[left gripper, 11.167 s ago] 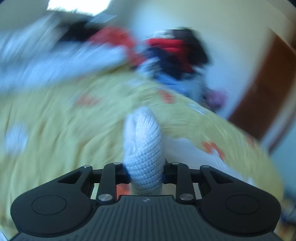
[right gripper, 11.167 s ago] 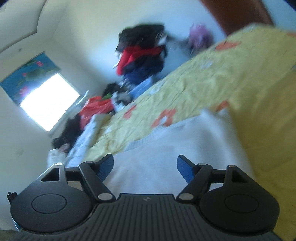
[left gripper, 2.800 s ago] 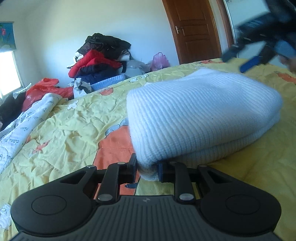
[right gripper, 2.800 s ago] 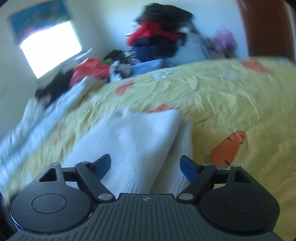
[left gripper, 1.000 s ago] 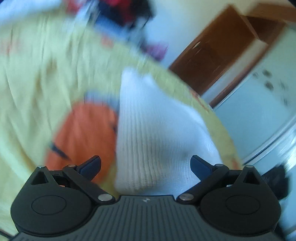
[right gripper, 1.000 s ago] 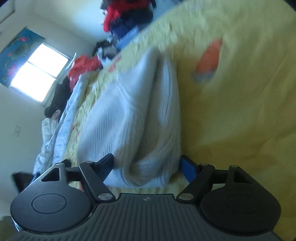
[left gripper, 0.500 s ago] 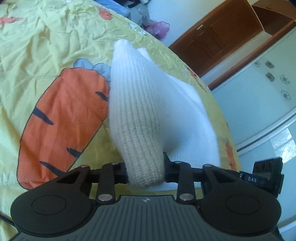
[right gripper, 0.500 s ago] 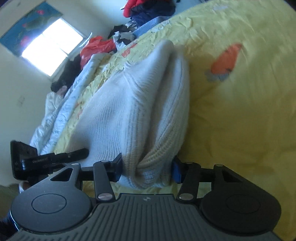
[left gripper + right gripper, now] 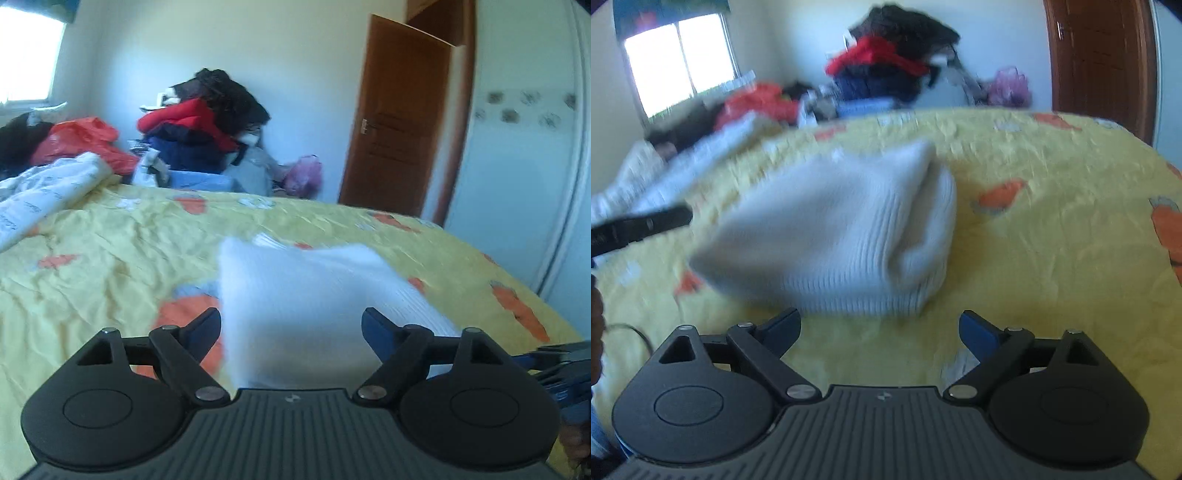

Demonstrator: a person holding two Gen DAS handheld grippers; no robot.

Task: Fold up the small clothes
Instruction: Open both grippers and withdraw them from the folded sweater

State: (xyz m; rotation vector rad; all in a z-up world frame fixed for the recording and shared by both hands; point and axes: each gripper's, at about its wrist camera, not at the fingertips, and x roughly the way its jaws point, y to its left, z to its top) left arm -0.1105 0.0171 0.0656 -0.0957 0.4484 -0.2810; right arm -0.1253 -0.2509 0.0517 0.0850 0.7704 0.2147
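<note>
A folded white knit garment [image 9: 314, 295] lies on the yellow carrot-print bedspread [image 9: 110, 251]. My left gripper [image 9: 291, 325] is open, its jaws on either side of the garment's near end without holding it. In the right wrist view the garment [image 9: 842, 232] lies as a thick folded bundle ahead of my right gripper [image 9: 879, 328], which is open and empty just short of it. The left gripper shows at the left edge of the right wrist view [image 9: 639, 229], and the right gripper at the right edge of the left wrist view [image 9: 561, 369].
A pile of red, dark and blue clothes [image 9: 207, 125] stands against the far wall. A white printed quilt [image 9: 44, 192] lies at the bed's left. A brown door [image 9: 395, 122] and a white wardrobe [image 9: 524, 147] are on the right.
Both grippers have let go of the white garment and opened. They have drawn back a little, and the folded garment now lies on the bedspread.
</note>
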